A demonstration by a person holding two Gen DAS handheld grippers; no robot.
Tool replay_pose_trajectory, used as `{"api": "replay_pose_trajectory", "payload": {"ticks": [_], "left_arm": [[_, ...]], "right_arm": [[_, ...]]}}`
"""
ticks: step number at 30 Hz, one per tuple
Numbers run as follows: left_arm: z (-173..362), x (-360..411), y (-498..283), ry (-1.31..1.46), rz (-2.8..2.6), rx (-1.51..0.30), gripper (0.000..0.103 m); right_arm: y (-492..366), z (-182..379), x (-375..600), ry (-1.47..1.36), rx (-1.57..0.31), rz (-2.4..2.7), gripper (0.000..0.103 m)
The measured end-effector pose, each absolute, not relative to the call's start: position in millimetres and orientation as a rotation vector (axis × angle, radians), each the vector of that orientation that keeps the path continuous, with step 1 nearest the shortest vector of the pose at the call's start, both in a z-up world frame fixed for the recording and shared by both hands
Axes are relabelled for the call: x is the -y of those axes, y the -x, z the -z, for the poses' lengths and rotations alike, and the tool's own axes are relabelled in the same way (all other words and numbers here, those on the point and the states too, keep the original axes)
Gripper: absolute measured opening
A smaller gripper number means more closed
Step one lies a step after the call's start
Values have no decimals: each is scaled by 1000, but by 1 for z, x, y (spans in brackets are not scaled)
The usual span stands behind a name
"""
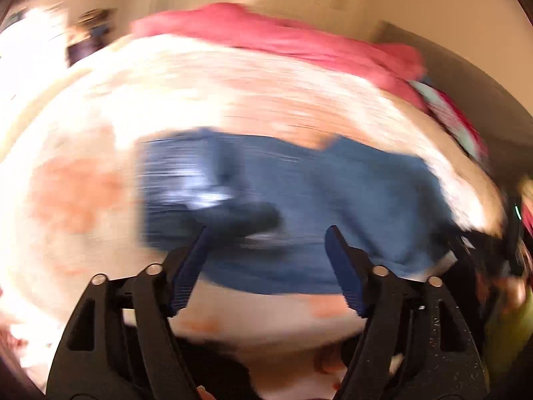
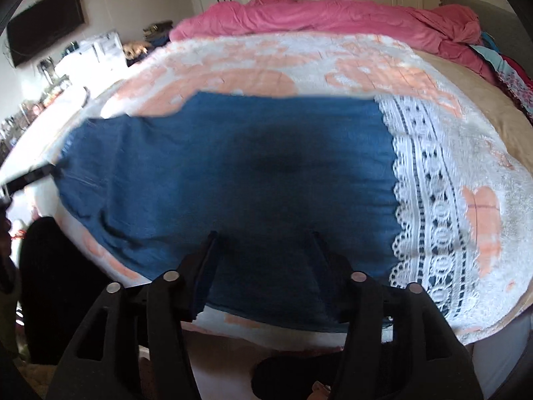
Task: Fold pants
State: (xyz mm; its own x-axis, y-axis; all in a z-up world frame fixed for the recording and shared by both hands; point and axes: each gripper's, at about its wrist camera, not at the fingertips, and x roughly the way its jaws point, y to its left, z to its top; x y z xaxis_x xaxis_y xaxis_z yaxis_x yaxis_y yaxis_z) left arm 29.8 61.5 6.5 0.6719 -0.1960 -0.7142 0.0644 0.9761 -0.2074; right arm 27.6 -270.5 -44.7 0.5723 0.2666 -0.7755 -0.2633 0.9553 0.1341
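Left wrist view, blurred: the left gripper [image 1: 268,230] hovers above blue pants [image 1: 299,206] lying on a bed [image 1: 83,183], its jaws spread and empty.

Right wrist view: the right gripper [image 2: 263,235], jaws spread and empty, hangs over the pants [image 2: 216,166], flat beside a white lace cloth [image 2: 429,200].

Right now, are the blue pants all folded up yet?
Partly. The blue pants lie flat on the bedspread, seemingly doubled over, white lace hem at one end. Both the left gripper and right gripper are open, holding nothing. More folds probably remain.
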Motion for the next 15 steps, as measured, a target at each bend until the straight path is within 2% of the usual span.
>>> {"api": "replay_pose_trajectory", "payload": {"ticks": [3,7,8,9,15], "left_arm": [[-3,-87,-41,239,49,-842,81],[9,-98,-66,274,-21,-883,81],[14,-96,-70,288,-28,-889,58],[18,-95,-73,332,-4,-899,41],[-7,-93,-70,289,8,-804,36]], "right_arm": [[-24,49,275,-16,-893,-327,54],[-23,48,290,-81,-892,-324,54],[-22,48,294,-103,-892,-313,54],[-22,47,296,-111,-891,-308,55],[-19,49,304,-129,-896,-308,58]]}}
